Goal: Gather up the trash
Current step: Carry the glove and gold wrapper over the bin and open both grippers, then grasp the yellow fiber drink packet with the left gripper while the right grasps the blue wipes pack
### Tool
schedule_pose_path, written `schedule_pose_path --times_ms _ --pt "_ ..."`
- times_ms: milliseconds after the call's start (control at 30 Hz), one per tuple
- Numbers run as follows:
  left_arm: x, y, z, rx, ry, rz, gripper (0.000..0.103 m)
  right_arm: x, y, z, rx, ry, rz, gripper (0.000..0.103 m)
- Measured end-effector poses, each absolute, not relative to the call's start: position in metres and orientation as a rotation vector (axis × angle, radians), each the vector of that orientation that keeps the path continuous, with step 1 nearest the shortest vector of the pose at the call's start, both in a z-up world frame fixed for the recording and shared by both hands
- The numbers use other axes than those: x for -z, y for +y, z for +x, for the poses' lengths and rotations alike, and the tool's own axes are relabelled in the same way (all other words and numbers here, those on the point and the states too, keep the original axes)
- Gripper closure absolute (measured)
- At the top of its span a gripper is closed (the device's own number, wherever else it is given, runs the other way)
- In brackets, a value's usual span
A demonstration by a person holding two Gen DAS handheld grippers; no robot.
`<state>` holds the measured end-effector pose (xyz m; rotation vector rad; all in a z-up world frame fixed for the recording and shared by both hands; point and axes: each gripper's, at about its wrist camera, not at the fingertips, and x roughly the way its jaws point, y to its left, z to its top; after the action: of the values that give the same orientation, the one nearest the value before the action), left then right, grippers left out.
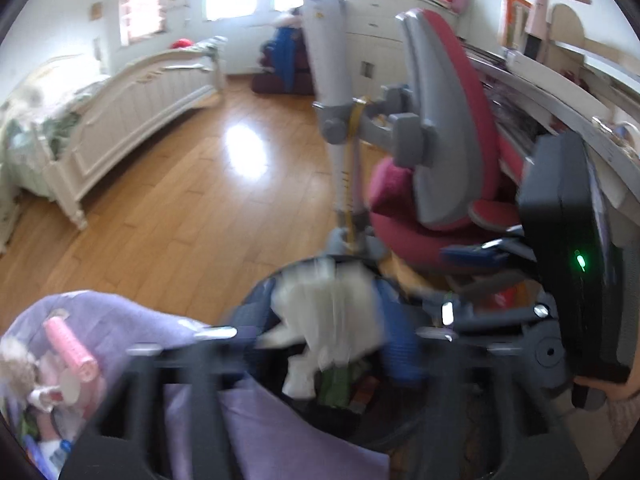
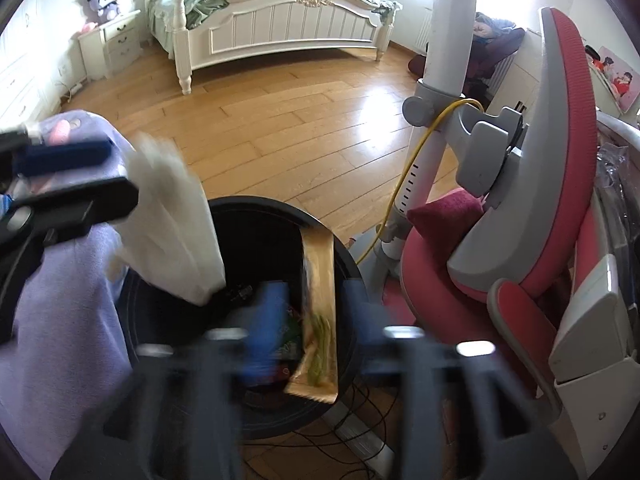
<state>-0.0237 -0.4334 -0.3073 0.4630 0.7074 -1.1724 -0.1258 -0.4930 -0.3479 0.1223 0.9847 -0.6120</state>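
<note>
A black round bin (image 2: 256,202) stands on the wooden floor, with wrappers inside. In the right wrist view my right gripper (image 2: 316,322) hangs over it, jaws wide apart. A gold snack wrapper (image 2: 320,280) stands loose between its blue pads (image 2: 266,332), leaning into the bin. In the left wrist view my left gripper (image 1: 328,320) is also over the bin (image 1: 348,420), jaws wide, with blurred white crumpled paper (image 1: 328,304) loose between the pads. The right wrist view shows the same paper (image 2: 172,220) just off the left gripper (image 2: 116,178). The right gripper (image 1: 460,280) shows at the right.
A pink and grey desk chair (image 2: 520,220) stands right of the bin, with a white pole (image 2: 444,60) and yellow cable (image 2: 416,152) beside it. Purple cloth (image 2: 64,300) lies left of the bin. Cables (image 2: 360,432) trail on the floor. A white bed (image 2: 288,20) stands beyond.
</note>
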Motion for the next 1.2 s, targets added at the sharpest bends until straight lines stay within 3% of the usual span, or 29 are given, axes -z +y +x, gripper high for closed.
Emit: schedule_pose_path --times_ms 33,400,700,900,1133,1200 --pt "0.306 -0.43 -0.023 1.165 0.693 0.446 0.029 0.345 -0.49 -0.127 0.619 0.961 0.109 0.019" --pt "0.292 -0.388 -0.016 1.115 0.671 0.423 0.029 0.333 -0.476 -0.113 0.563 0.934 0.125 0.019" --pt "0.283 -0.208 0.031 0.676 0.685 0.354 0.029 0.32 -0.392 -0.032 0.241 0.905 0.121 0.019" --pt "0.298 -0.079 0.066 0.381 0.814 0.233 0.029 0.323 -0.316 0.02 0.059 0.915 0.074 0.02" --pt "0.331 -0.039 0.084 0.344 0.916 0.118 0.029 0.325 -0.278 0.04 0.012 0.929 0.031 0.02" --pt "0.336 -0.043 0.091 0.379 0.921 0.081 0.037 0.325 -0.274 0.04 0.013 0.935 0.02 0.02"
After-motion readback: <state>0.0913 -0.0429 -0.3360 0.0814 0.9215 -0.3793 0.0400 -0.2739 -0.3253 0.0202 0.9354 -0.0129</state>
